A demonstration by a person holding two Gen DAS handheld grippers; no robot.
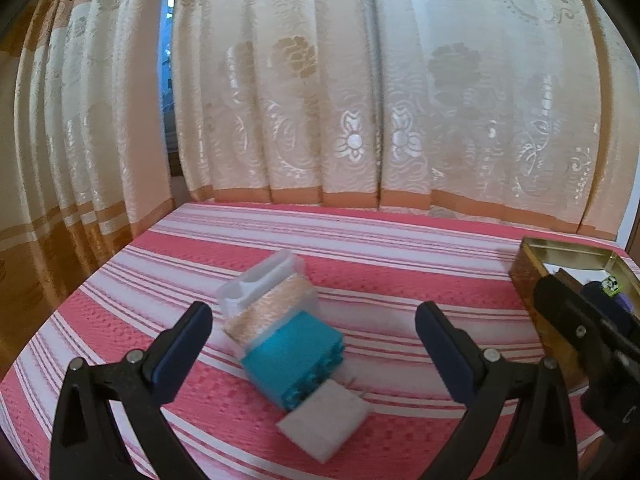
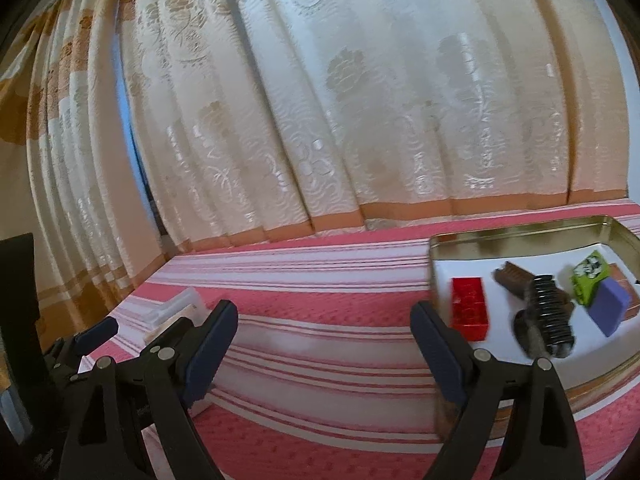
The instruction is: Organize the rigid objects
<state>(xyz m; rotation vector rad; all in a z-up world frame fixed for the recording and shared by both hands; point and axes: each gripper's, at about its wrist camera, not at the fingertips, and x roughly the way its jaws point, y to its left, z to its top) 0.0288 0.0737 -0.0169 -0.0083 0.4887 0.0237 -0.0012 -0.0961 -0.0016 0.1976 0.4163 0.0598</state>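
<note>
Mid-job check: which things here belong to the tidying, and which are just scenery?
For the job:
teal brick
thread box
white block
tin
red brick
green block
purple block
black spring

Scenery:
curtain
striped cloth

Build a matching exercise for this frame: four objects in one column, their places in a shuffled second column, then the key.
Objects
1. teal brick
2. red brick
3. purple block
4. clear plastic case

Places
A. in the tin, nearest its left wall
B. on the striped cloth, in front of the open left hand-held gripper
C. on the cloth, just beyond the teal brick
D. in the tin, towards its right side, beside the green piece

Pairs: 1-B, 2-A, 3-D, 4-C
</note>
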